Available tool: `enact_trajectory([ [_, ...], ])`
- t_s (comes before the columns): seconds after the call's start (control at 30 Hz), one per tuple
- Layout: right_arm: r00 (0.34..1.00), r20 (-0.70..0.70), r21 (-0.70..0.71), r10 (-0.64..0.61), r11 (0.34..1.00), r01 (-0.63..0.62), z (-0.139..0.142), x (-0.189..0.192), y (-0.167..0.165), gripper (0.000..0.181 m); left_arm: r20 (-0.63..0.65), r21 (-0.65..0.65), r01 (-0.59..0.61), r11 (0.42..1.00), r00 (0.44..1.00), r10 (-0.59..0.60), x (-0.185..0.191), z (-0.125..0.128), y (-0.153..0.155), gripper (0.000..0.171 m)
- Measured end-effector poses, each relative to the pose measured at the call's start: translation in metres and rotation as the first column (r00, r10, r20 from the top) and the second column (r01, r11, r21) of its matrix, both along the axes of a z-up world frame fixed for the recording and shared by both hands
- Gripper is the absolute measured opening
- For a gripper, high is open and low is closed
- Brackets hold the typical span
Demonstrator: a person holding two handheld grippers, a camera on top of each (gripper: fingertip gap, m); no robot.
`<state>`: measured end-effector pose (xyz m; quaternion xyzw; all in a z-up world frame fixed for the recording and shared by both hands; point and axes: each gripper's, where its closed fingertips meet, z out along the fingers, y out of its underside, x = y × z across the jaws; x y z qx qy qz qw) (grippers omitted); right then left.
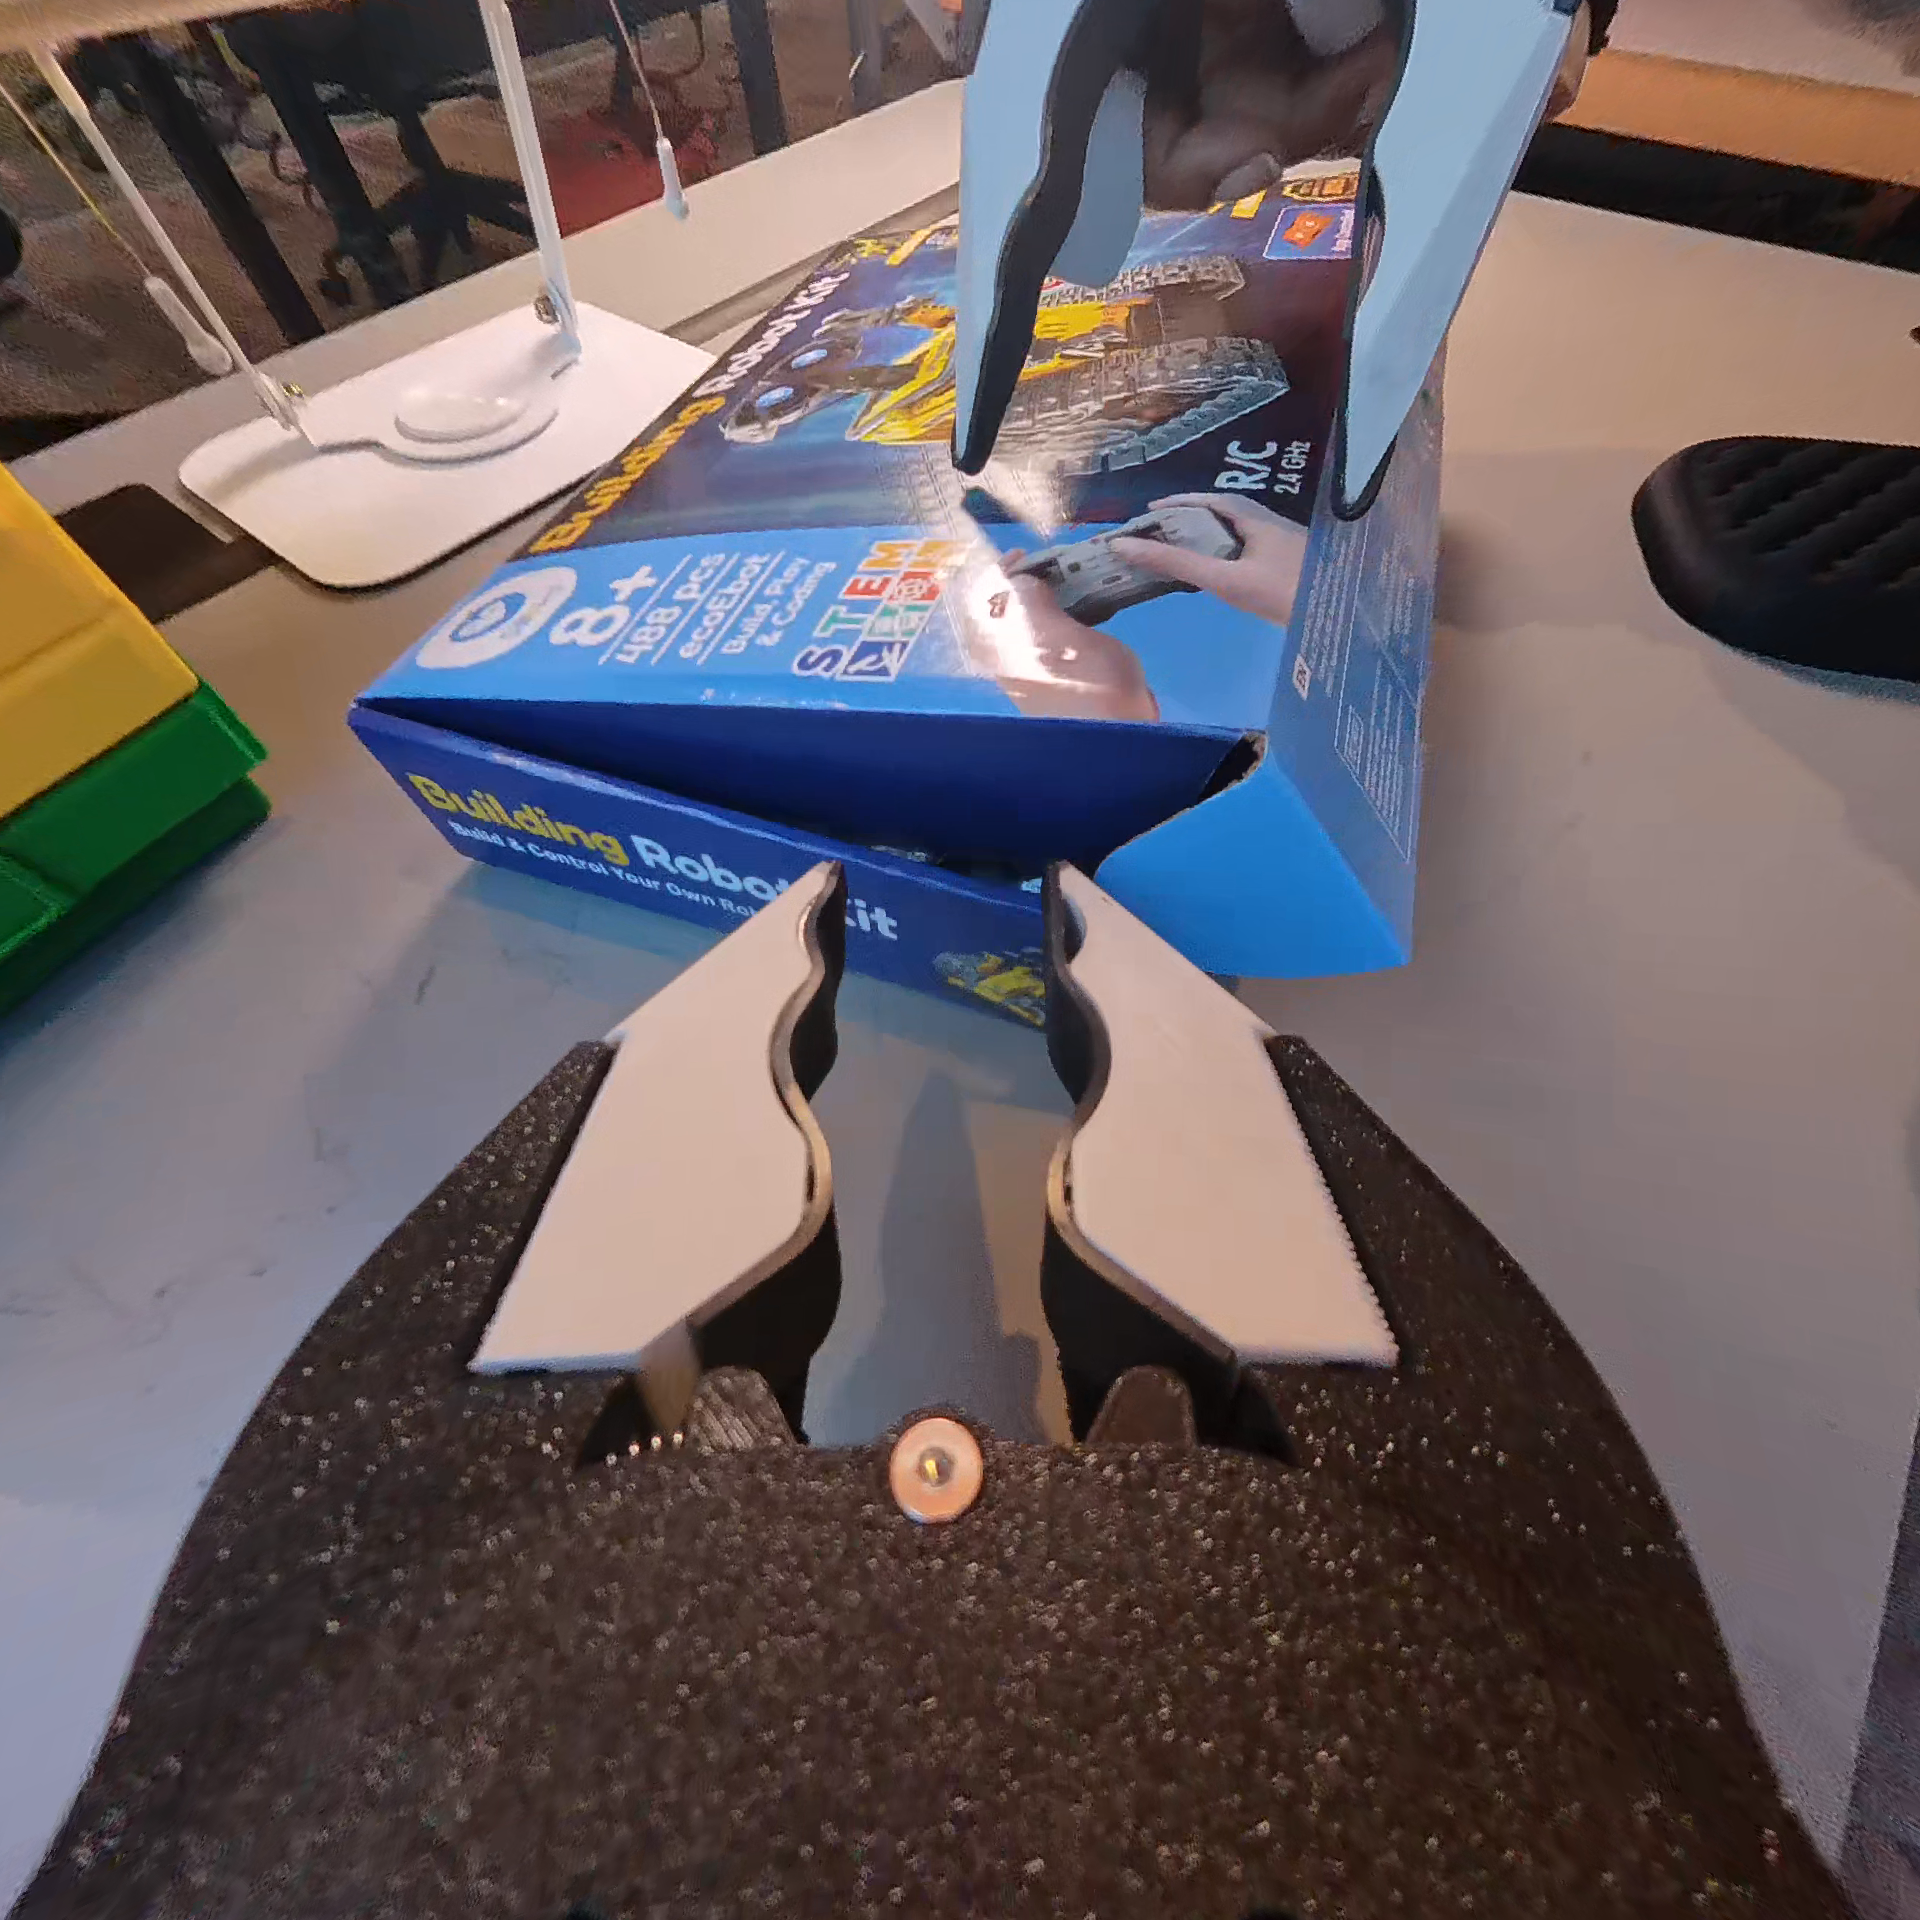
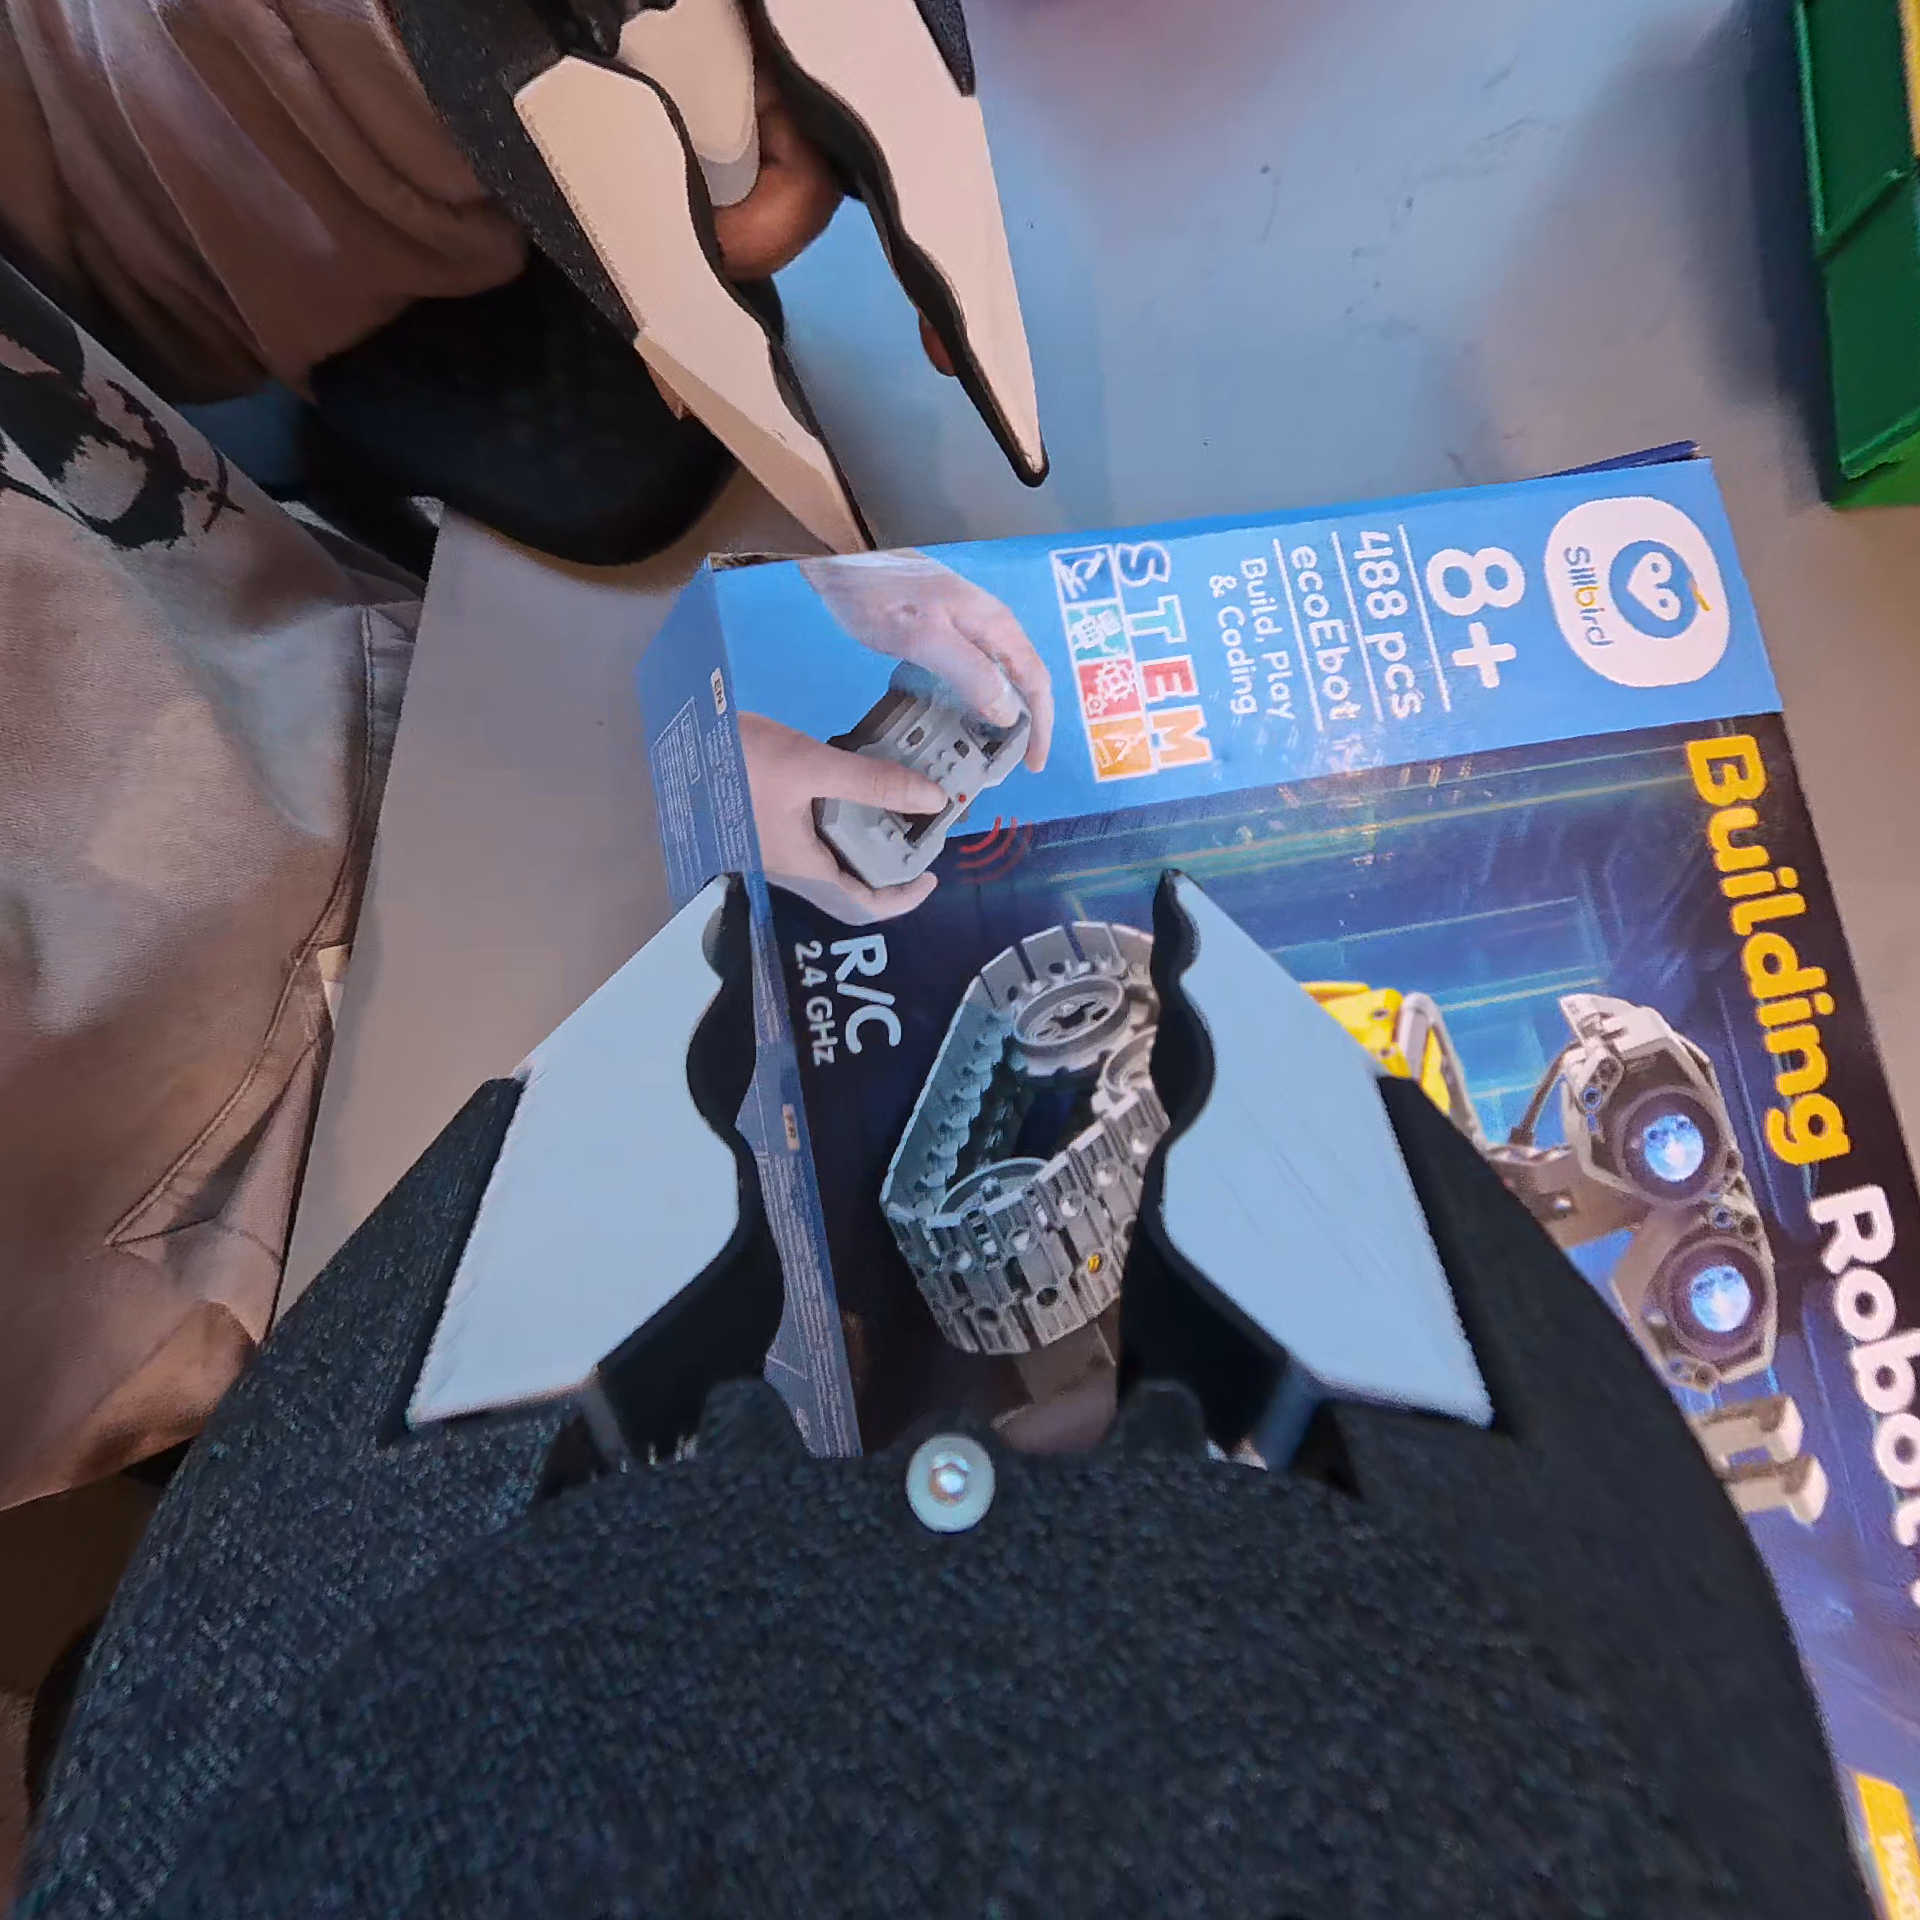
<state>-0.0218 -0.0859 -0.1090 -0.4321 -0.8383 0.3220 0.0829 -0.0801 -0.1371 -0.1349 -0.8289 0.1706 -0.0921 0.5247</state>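
A blue toy-kit box (image 1: 727, 623) lies flat on the grey table (image 1: 312, 1091). Its lid is lifted at the near right corner, and the side flap (image 1: 1361, 727) hangs outside. My left gripper (image 1: 943, 883) is open and empty, with its tips just in front of the box's near wall under the gap. It also shows in the right wrist view (image 2: 940, 504) at the box's end. My right gripper (image 2: 951, 883) is open and points down over the box (image 2: 1455, 935). It straddles the lid's side edge, one finger outside the flap and one over the lid top. It also shows in the left wrist view (image 1: 1158, 488).
A white stand base (image 1: 416, 447) sits at the back left. Stacked yellow and green bins (image 1: 94, 727) stand at the left, and the green one (image 2: 1870, 260) shows in the right wrist view. A black padded object (image 1: 1787, 551) lies to the right. A person's clothing (image 2: 156, 831) is at the table edge. My right fingertips sit around 9 centimetres from my left ones.
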Motion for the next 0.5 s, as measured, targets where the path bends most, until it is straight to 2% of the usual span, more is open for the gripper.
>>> enact_trajectory([
  [0.17, 0.998, -0.039, -0.027, -0.047, 0.999, 0.046, 0.009, 0.011, 0.016, 0.079, -0.039, -0.001, 0.05, 0.999, 0.998, -0.05, 0.017, -0.003, 0.003, 0.039],
  [0.4, 0.992, -0.043, -0.07, -0.116, 0.991, 0.112, 0.011, 0.014, 0.039, 0.077, 0.032, -0.005, 0.073, 0.997, 0.997, -0.073, 0.037, -0.001, -0.004, 0.08],
  [0.5, 0.996, -0.006, -0.018, -0.087, 0.996, 0.086, -0.005, 0.018, 0.039, 0.078, 0.027, -0.016, 0.019, 1.0, 0.999, -0.018, 0.047, -0.004, -0.017, 0.075],
])
